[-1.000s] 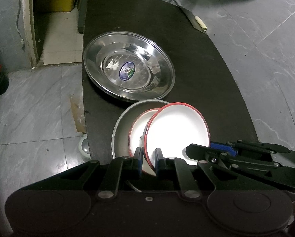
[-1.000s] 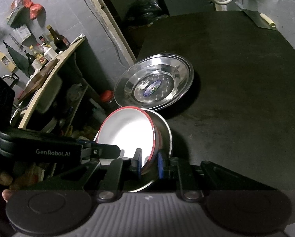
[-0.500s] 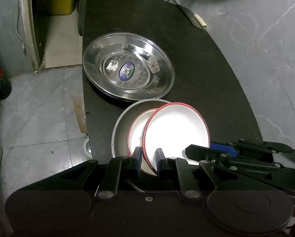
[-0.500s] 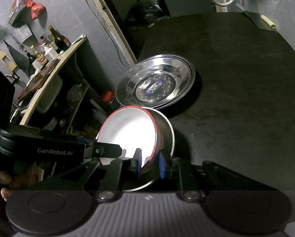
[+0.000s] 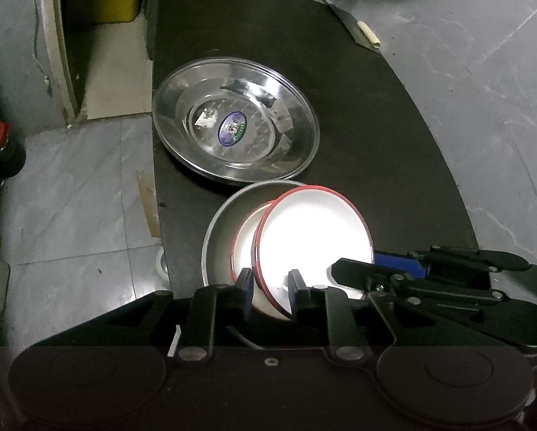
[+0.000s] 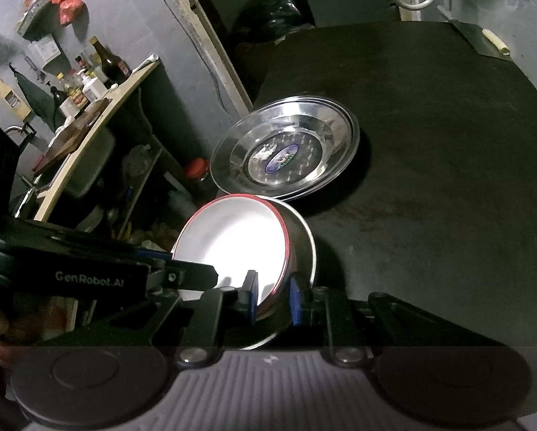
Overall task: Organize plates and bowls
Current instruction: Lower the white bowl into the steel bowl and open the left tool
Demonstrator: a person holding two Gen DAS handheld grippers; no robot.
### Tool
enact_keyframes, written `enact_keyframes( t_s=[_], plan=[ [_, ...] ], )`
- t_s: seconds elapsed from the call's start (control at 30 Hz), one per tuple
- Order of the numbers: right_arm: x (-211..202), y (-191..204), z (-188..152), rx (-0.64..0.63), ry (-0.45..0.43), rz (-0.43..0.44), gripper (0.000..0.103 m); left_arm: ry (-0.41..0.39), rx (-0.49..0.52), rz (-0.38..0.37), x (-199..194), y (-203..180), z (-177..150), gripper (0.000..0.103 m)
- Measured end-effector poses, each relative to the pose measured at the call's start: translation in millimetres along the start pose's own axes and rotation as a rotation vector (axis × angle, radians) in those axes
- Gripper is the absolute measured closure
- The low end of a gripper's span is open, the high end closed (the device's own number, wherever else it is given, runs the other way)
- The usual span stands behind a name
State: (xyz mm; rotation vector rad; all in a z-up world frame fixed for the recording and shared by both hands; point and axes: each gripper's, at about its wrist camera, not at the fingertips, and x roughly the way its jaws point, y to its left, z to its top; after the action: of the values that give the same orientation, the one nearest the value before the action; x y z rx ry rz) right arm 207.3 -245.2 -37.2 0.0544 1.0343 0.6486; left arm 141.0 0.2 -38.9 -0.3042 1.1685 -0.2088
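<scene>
A white bowl with a red rim (image 5: 315, 233) tilts inside a steel bowl (image 5: 222, 230) at the table's near left edge; a second red-rimmed white bowl (image 5: 245, 248) lies under it. My left gripper (image 5: 268, 287) is shut on the near rim of the top white bowl. My right gripper (image 6: 272, 298) is shut on the white bowl's rim (image 6: 232, 240) from the other side, with the steel bowl's wall (image 6: 304, 248) close by. A large steel plate (image 5: 232, 122) with a blue sticker lies beyond, also in the right wrist view (image 6: 286, 154).
The black table (image 5: 376, 125) runs far and right. A cleaver with a pale handle (image 5: 365, 32) lies at its far right edge. Grey tiled floor lies on both sides. A shelf with bottles (image 6: 89, 75) stands left in the right wrist view.
The white bowl has tilted slightly more upright between both grippers. Both grippers stay on its rim with little travel.
</scene>
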Motion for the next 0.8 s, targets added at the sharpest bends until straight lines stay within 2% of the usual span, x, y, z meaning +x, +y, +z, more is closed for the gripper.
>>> enact_keyframes(
  t_s=[0.8],
  plan=[
    [-0.7,3.8,5.1,-0.09,0.029,0.01,0.079,0.011,0.046,0.109,-0.4,-18.4,3.2,0.074]
  ],
)
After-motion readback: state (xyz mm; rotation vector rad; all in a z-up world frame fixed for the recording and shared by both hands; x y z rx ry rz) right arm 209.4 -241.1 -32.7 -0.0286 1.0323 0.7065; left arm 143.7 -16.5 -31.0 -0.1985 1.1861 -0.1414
